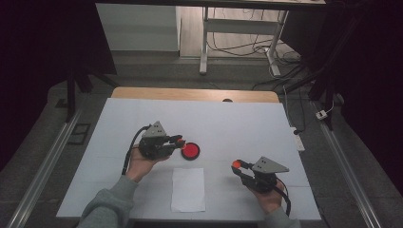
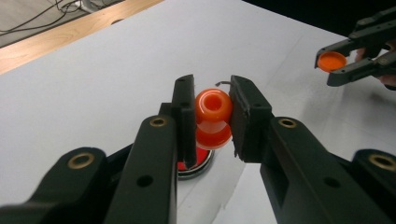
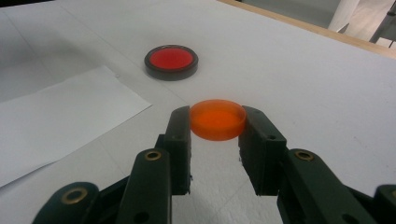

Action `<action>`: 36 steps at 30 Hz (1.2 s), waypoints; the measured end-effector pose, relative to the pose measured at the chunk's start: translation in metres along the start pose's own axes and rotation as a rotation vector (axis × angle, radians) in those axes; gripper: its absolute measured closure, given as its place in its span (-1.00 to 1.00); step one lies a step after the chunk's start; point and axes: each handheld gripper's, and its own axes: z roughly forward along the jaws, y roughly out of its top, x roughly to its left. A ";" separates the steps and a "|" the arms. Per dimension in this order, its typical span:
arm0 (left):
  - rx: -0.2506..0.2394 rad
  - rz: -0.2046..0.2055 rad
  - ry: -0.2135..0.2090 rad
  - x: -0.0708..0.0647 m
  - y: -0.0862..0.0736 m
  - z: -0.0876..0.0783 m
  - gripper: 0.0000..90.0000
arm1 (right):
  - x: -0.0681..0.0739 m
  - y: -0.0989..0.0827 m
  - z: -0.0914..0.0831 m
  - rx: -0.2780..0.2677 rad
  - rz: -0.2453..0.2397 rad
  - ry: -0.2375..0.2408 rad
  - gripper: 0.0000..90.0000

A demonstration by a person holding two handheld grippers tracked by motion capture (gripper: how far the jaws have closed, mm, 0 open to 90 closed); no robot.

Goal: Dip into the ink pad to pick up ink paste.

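Two unmarked orange pieces (image 2: 213,116), gripped

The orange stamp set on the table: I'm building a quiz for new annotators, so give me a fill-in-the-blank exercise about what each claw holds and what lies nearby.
1. The left claw is shut on an orange ____-shaped stamp handle.
2. The right claw grips a round orange ____.
3. The red ink pad rests on the ____ table cover.
4. A sheet of paper lies ____ the two hands.

Missing words: knob; cap; white; between
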 end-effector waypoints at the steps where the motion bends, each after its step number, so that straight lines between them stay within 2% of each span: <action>1: 0.003 0.001 0.004 0.001 0.001 0.001 0.61 | 0.000 0.000 0.000 -0.005 0.000 0.002 0.43; 6: 0.024 0.001 0.021 0.010 0.002 0.010 0.61 | -0.001 0.000 -0.001 -0.004 -0.007 -0.005 0.43; 10: 0.020 -0.028 0.009 0.017 0.001 0.021 0.61 | 0.000 0.000 0.000 0.001 -0.002 -0.008 0.43; 12: 0.025 -0.028 0.006 0.018 0.001 0.027 0.61 | 0.000 0.000 0.000 0.002 -0.004 -0.008 0.43; 15: 0.043 -0.020 0.005 0.019 -0.001 0.034 0.61 | 0.000 0.000 0.000 0.002 -0.006 -0.010 0.43; 18: 0.039 -0.033 -0.014 0.019 -0.002 0.040 0.61 | -0.001 0.000 0.000 -0.001 -0.002 -0.009 0.43; 23: 0.073 -0.005 -0.002 0.015 -0.003 0.052 0.61 | 0.000 0.000 -0.001 0.006 -0.007 -0.012 0.43; 36: 0.133 -0.016 -0.003 0.018 -0.014 0.068 0.61 | -0.001 -0.001 0.001 0.011 -0.010 -0.009 0.43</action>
